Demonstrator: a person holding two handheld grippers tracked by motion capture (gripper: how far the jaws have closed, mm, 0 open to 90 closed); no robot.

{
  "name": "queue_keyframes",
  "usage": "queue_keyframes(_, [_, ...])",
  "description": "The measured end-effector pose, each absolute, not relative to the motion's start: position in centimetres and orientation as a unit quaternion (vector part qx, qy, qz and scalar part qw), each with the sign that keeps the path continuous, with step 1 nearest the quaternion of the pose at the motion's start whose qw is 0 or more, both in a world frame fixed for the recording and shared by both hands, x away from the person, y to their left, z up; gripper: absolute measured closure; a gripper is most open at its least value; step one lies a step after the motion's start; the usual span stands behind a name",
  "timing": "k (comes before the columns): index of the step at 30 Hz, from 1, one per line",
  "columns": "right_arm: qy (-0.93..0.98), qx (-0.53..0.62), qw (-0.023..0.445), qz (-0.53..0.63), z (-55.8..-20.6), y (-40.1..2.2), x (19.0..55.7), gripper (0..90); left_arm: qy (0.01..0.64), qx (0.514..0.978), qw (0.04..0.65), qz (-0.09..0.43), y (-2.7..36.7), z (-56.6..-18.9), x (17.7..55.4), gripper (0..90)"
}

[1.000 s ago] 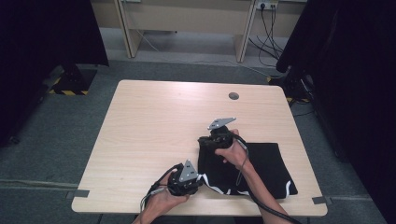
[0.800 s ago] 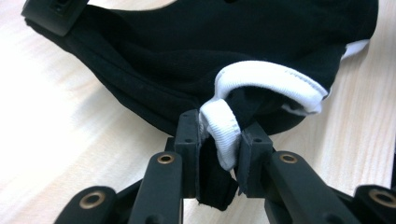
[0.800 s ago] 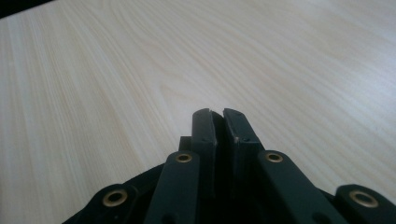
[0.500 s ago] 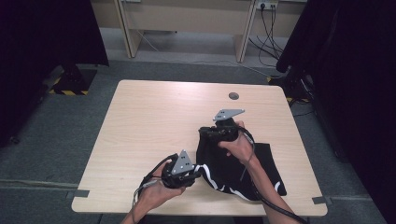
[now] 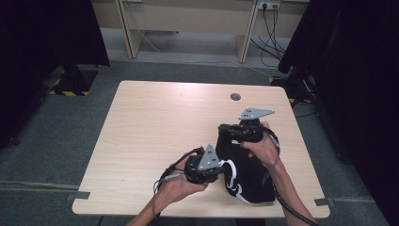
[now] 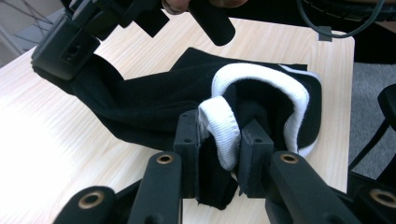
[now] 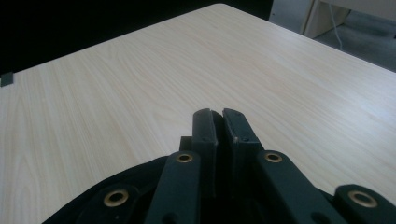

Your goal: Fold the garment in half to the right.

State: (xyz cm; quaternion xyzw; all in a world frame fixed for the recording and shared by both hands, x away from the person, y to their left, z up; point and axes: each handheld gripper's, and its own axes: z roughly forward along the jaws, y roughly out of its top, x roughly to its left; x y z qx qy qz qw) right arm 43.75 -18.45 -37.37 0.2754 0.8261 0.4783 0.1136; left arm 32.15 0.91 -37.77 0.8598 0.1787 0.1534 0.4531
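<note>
A black garment (image 5: 251,176) with white trim hangs bunched between both grippers over the near right part of the wooden table (image 5: 155,122). My left gripper (image 5: 225,168) is shut on its white ribbed edge (image 6: 223,126), the jaws (image 6: 219,140) pinching a fold of it. My right gripper (image 5: 223,134) holds the far corner of the black cloth (image 6: 140,102) off the table; in the right gripper view its jaws (image 7: 217,116) are pressed together with black cloth (image 7: 93,205) bulging beneath them. In the left gripper view the right gripper (image 6: 63,65) is at top left, gripping the cloth.
A round cable hole (image 5: 235,96) sits near the table's far edge. Black curtains (image 5: 42,42) stand to the left and right of the table. A light desk (image 5: 188,19) with cables stands behind. Bare wood spreads across the table's left and far parts.
Both hands have risen and lifted the garment, which lay flat on the table before. It now hangs bunched between the grippers, and its right part has pulled in to the left.
</note>
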Motion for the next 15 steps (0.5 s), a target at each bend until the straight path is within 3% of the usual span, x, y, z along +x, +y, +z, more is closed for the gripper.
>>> queue_keyframes(15, [0.807, 0.326, 0.115, 0.479, -40.0, -25.7, 43.0, 82.7, 0.148, 0.884, 0.428, 0.116, -6.6, -40.3, 33.4, 71.6])
